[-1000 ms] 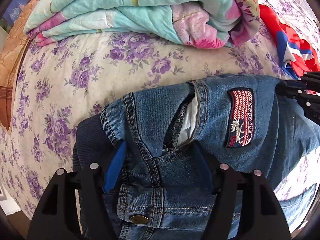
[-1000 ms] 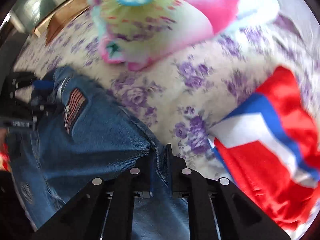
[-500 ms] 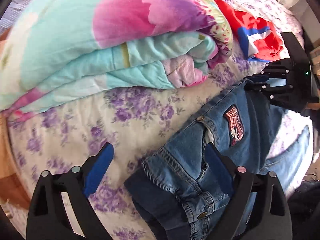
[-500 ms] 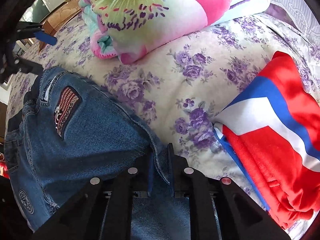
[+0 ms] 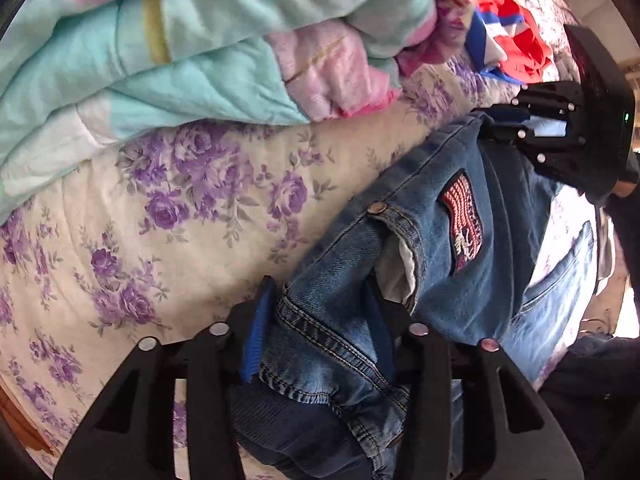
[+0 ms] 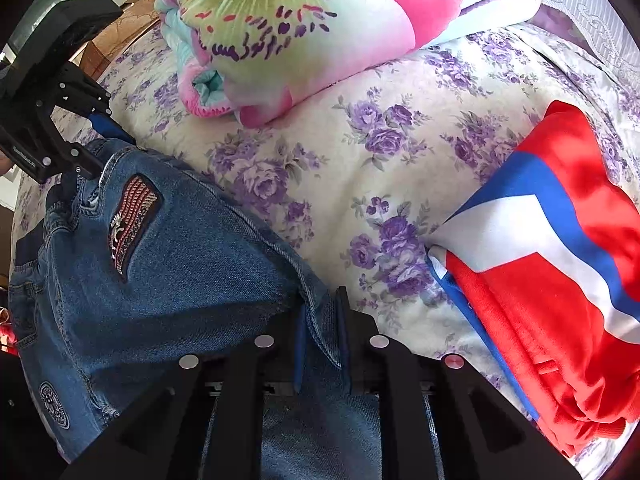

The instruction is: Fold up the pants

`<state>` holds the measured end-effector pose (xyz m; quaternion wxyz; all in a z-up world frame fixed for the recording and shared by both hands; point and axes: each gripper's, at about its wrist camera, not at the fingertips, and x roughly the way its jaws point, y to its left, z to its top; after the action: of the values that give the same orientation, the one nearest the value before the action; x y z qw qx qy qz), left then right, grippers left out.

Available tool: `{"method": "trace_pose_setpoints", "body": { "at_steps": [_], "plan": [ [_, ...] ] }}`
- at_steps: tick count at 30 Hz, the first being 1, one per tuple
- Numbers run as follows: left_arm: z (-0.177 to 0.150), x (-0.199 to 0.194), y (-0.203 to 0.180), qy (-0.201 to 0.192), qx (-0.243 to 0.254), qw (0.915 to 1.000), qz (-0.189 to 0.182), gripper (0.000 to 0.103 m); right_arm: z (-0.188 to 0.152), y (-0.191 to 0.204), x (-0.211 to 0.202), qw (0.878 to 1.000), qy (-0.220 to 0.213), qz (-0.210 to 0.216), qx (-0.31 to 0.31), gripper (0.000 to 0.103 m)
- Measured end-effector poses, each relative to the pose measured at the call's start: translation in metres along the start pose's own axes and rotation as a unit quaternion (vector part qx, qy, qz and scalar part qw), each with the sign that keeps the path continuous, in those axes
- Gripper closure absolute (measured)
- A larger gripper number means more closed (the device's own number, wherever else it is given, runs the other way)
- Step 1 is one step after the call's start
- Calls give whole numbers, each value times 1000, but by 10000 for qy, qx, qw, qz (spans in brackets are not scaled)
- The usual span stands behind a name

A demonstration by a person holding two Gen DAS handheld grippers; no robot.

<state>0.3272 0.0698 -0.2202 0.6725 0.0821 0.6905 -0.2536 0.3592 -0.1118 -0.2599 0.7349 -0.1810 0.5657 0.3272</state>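
Observation:
Blue jeans with a flag patch lie on the flowered bed and hang over its near edge. My left gripper is shut on the bunched waistband corner of the jeans by the pocket. My right gripper is shut on the folded edge of the jeans at the other end. Each gripper shows in the other's view: the right gripper at the far right, the left gripper at the upper left.
A folded pink and teal quilt lies on the bed behind the jeans, also in the right wrist view. A red, white and blue garment lies to the right. The flowered sheet is bare between them.
My left gripper was on the waistband, then open and back from the jeans; now it is shut on the waistband corner. The right gripper kept its hold.

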Motion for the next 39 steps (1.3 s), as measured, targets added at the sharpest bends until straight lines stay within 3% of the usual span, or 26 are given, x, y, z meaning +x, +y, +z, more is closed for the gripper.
{"method": "trace_pose_setpoints", "body": {
  "at_steps": [2,12,19,20,21,29,35,39],
  "plan": [
    [-1,2,-10,10,206,9997,118,81,0,0,-4,10000,-6,82,52,88],
    [-39,-50,-69,-502,683,9939,707,85,-25,25,-81,9981,-472,364,-129,92],
    [-117,-89,-121,-903,1209,9851,827,85,-101,102,-141,9965,-493,554,-392,92],
    [-127,-92,-123,-934,1264,9842,813,85,-114,115,-144,9965,-432,592,-390,92],
    [-114,-103,-93,-922,1277,9844,790,85,-125,128,-147,9967,-375,612,-383,92],
    [-186,-66,-111,-679,1443,9828,935,84,-200,211,-119,9990,18,440,-27,92],
    [-209,-19,-114,-439,1605,9803,1065,82,-227,214,-73,9968,207,539,556,92],
    [-212,-15,-111,-518,1439,9831,1006,82,-231,212,-60,9954,223,512,781,92]
  ]
}}
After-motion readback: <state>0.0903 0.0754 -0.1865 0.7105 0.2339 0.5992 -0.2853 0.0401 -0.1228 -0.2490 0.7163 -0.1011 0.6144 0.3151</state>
